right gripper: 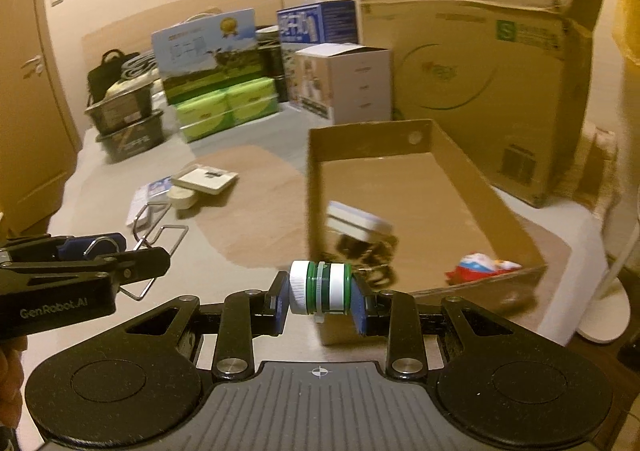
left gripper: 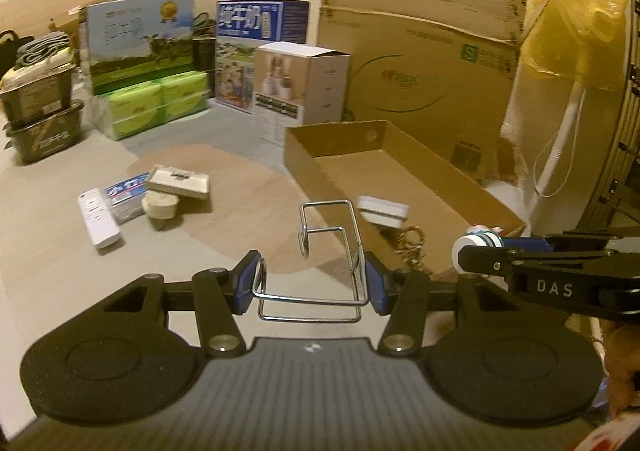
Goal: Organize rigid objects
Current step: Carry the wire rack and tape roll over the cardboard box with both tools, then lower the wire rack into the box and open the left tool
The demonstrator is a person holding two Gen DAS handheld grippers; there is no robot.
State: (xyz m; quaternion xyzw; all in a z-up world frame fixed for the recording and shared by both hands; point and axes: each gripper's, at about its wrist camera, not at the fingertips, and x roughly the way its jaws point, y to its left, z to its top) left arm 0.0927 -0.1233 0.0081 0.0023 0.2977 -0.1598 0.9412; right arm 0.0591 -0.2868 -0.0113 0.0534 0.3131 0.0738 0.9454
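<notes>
While your left tongs point(left gripper: 311, 285) are clamped on a bent wire rack point(left gripper: 320, 251), its lower loop sits pinched between the two blue pads and its upper hook rises free ahead of them, lifted clear of the counter point(left gripper: 48, 271). Your right tongs point(right gripper: 320, 301) grip a small white and green jar point(right gripper: 320, 287) sideways, cap end against the left pad and base against the right one. From the left wrist view that same jar shows at the tip of the right tongs, just over the near corner of the shallow cardboard tray point(left gripper: 304, 155). Inside the tray lie a white rectangular box point(left gripper: 382, 211), a chain-like metal piece point(left gripper: 412, 241) beside it that is too blurred to name surely, and a red and white wrapped item point(right gripper: 480, 267) against the near wall. Your left tongs hold the rack beside the tray, outside its left wall.

On the counter well to the left sits a small cluster: a white remote control point(left gripper: 98, 221), a blue and white packet point(left gripper: 122, 195) touching it, a round cream roll point(left gripper: 160, 205), and a flat cream scale-like box point(left gripper: 178, 182) resting partly on the roll. Behind, against the wall, stand green tissue packs point(left gripper: 154, 103), milk cartons point(left gripper: 256, 31), a white product box point(left gripper: 304, 83) and a large cardboard box point(left gripper: 420, 63).
</notes>
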